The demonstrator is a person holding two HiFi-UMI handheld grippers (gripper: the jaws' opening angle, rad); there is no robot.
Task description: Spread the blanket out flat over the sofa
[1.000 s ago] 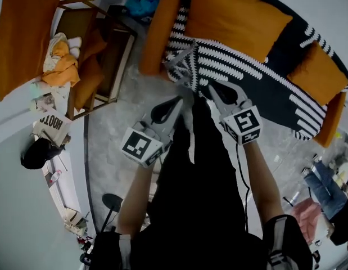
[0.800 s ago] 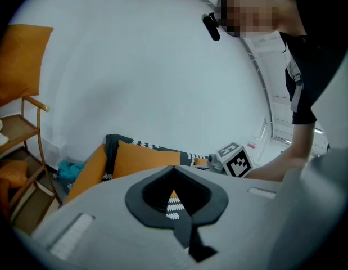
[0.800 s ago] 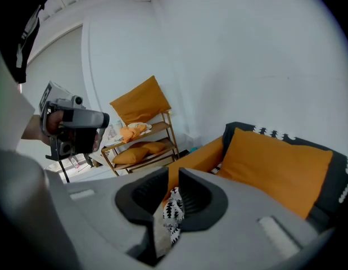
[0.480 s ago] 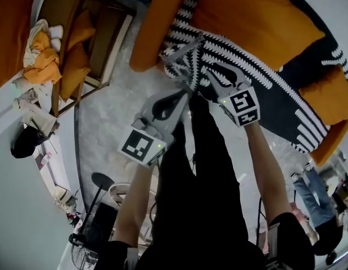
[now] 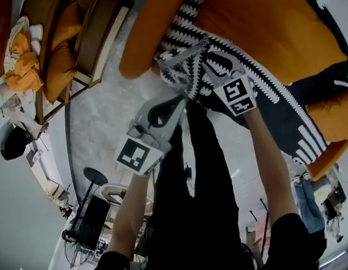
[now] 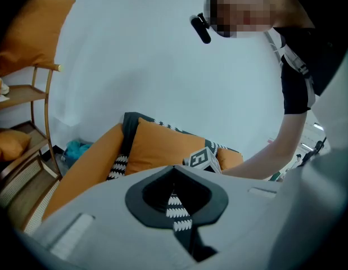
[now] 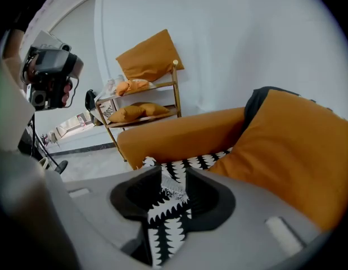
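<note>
A black and white patterned blanket [image 5: 258, 89] lies over the seat of the orange sofa [image 5: 263, 21], bunched at its near corner [image 5: 185, 61]. My right gripper [image 5: 206, 65] reaches onto that corner. In the right gripper view its jaws [image 7: 175, 173] are opening, and a strip of blanket [image 7: 165, 218] still runs between them, loose. My left gripper [image 5: 180, 97] hangs lower, just off the sofa's front edge. In the left gripper view it [image 6: 174, 170] is shut on a narrow fold of blanket [image 6: 176, 215].
A wooden shelf unit [image 5: 78, 44] with orange cushions and folded cloths stands left of the sofa, also in the right gripper view [image 7: 140, 108]. A loose orange back cushion [image 7: 292, 151] leans on the sofa. Pale floor [image 5: 106, 111] lies between; the person's dark legs [image 5: 196, 184] stand below.
The view has closed in on the sofa and both grippers have moved toward its front edge. The right gripper reaches further onto the bunched blanket corner.
</note>
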